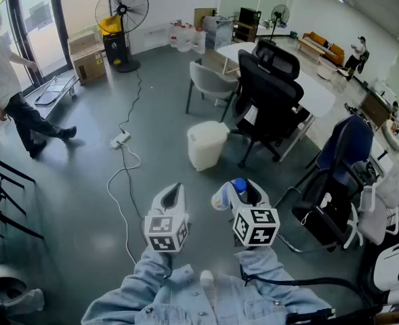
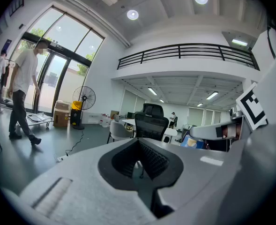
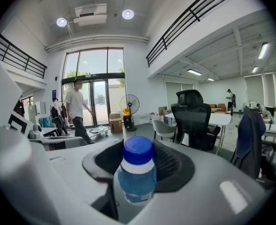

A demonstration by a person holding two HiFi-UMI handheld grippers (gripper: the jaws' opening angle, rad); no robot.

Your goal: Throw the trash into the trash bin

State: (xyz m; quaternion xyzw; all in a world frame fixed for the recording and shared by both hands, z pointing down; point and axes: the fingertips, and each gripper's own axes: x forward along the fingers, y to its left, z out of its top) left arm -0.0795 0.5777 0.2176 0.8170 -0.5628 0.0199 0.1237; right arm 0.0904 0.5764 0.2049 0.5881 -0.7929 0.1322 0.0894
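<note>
Trash for this job is a blue-capped plastic bottle (image 3: pixel 138 172), gripped between the pads of the right gripper (image 1: pixel 234 195) with its cap pointing forward; the jaws stand wide only because the bottle fills them, a firm hold that likely suits carrying it. Left gripper (image 1: pixel 170 198) rides alongside, jaws closed together on nothing (a spare for now); the white trash bin (image 1: pixel 206 144) stands ahead on the floor beside the black office chair (image 1: pixel 270 93), well apart from both grippers, so the drop is not yet made.

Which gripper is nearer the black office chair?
Right. In the head view, the right gripper, holding a blue-capped bottle, is below-left of the black office chair; the left gripper is farther left.
</note>
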